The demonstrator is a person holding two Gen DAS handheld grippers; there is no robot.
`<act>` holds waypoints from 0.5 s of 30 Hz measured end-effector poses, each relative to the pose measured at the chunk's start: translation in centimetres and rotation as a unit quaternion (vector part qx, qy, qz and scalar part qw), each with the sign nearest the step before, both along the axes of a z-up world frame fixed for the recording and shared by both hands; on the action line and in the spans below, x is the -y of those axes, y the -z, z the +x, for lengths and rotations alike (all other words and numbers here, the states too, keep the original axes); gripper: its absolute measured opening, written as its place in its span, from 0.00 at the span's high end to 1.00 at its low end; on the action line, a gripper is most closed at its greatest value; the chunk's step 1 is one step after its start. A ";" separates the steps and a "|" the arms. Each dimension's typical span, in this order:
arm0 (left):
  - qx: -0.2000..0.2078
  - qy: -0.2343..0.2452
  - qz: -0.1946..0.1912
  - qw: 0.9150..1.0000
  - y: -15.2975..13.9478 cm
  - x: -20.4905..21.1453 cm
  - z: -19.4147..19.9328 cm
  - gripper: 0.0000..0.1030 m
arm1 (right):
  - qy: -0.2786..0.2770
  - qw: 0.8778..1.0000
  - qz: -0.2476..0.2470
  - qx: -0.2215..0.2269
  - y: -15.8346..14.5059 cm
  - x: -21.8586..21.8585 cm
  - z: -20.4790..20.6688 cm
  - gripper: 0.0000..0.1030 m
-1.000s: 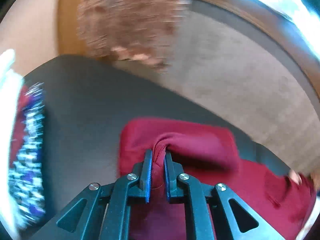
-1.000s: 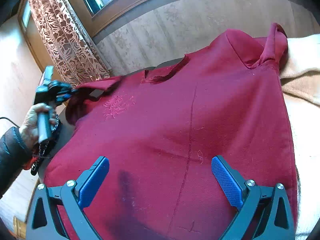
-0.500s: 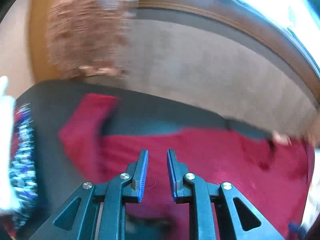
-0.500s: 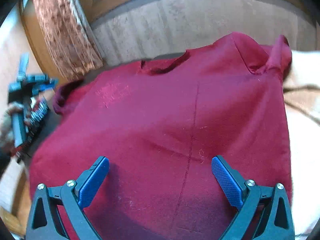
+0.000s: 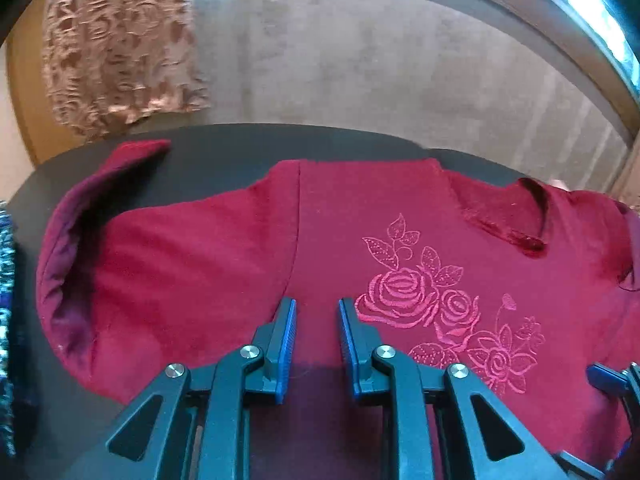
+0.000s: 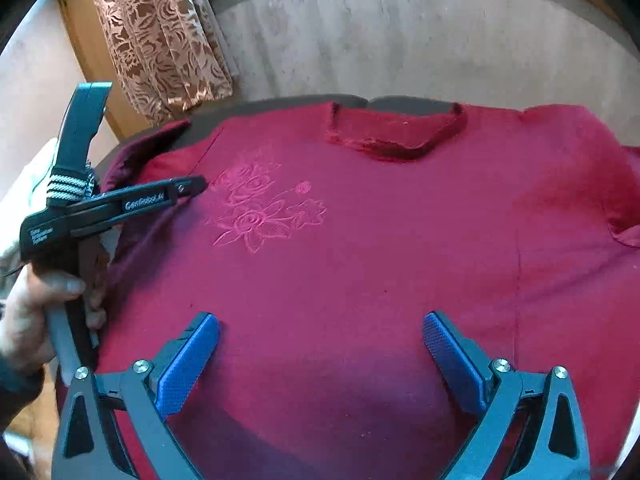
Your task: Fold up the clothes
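Shirt (image 6: 360, 260) flat, soft, limp | grip sleeve (image 5: 100, 200) edge | left gripper (image 5: 316, 320) narrow, empty | right gripper (image 6: 320, 348) wide, empty

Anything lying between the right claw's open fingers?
Only bare red shirt fabric between the right claw fingers; right wrist view shows it.

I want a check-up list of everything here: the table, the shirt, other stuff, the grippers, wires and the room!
Surface: dark table, mostly covered.
Job's things: red shirt spread flat, rose embroidery up, collar at far edge; one sleeve curled up.
Clutter: patterned cloth at left edge; pale fabric at far right, unclear.
Grippers: left gripper slightly open, empty; right gripper wide open, empty; both over shirt.
Cables: nothing seen.
Surroundings: lace curtain, wall, window.
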State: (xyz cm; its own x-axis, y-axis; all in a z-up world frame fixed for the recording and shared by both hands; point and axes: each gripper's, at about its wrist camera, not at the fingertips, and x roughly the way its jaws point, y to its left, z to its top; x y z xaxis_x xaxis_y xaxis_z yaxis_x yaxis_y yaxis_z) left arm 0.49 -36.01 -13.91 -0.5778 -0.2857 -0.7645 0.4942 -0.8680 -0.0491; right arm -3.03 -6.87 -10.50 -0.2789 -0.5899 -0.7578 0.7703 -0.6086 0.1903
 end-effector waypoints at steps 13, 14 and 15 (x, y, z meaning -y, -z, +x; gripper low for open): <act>0.030 -0.084 -0.035 0.995 0.8 5.7 4.2 0.79 | -0.042 0.990 -0.103 0.091 0.6 3.5 3.0 0.00; 0.032 -0.090 -0.038 0.995 0.5 5.5 4.1 0.79 | -0.046 0.989 -0.101 0.093 0.7 3.7 3.2 0.00; 0.030 -0.096 -0.040 0.994 0.2 5.2 4.2 0.80 | -0.050 0.990 -0.096 0.091 0.7 3.9 3.4 0.00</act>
